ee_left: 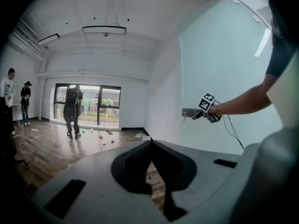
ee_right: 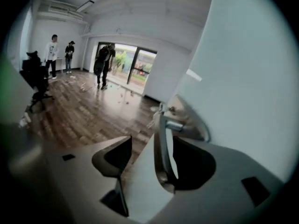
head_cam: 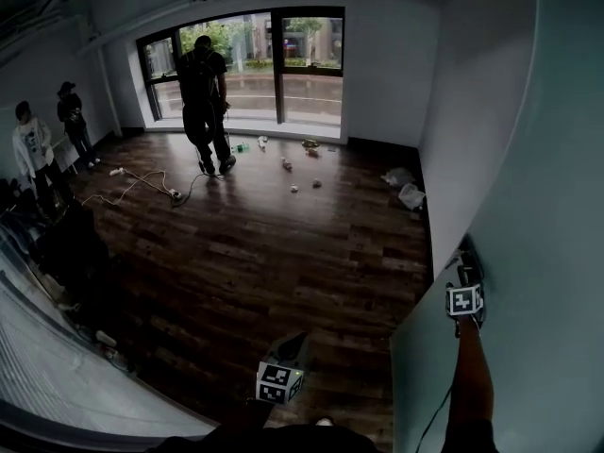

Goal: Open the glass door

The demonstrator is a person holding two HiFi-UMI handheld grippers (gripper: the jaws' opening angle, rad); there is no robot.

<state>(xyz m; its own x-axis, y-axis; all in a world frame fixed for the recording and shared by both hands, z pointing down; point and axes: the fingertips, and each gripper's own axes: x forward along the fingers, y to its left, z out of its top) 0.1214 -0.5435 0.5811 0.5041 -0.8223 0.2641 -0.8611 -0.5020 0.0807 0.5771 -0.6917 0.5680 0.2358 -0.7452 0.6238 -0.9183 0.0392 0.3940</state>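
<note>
The right claw stands wide, its two dark jaws well apart; between them rises the silver metal lever handle, upright and nearer the jaw at 3 o'clock, with no pad seen pressing on it; the handle springs from a curved metal plate at 1 o'clock of the claw, fixed to the pale frosted glass door, whose thin edge also runs in between the jaws; in the head view that door fills the 5 o'clock corner, with the right claw at its handle near 4 o'clock, the black-and-white marker cube just behind it and the bare forearm stretching back toward 6 o'clock.

The left claw is closed, tips meeting with only a thin slit below them and nothing held; it hangs over the floor at 6 o'clock of the head view, well apart from the door.

Farther out, dark wooden floorboards spread to a black-framed window at 12 o'clock; a person in dark clothes stands before it at 11 o'clock; small scattered objects lie on the boards nearby, and a white cable trails at 10 o'clock; two more people stand by the wall at 9 o'clock.
</note>
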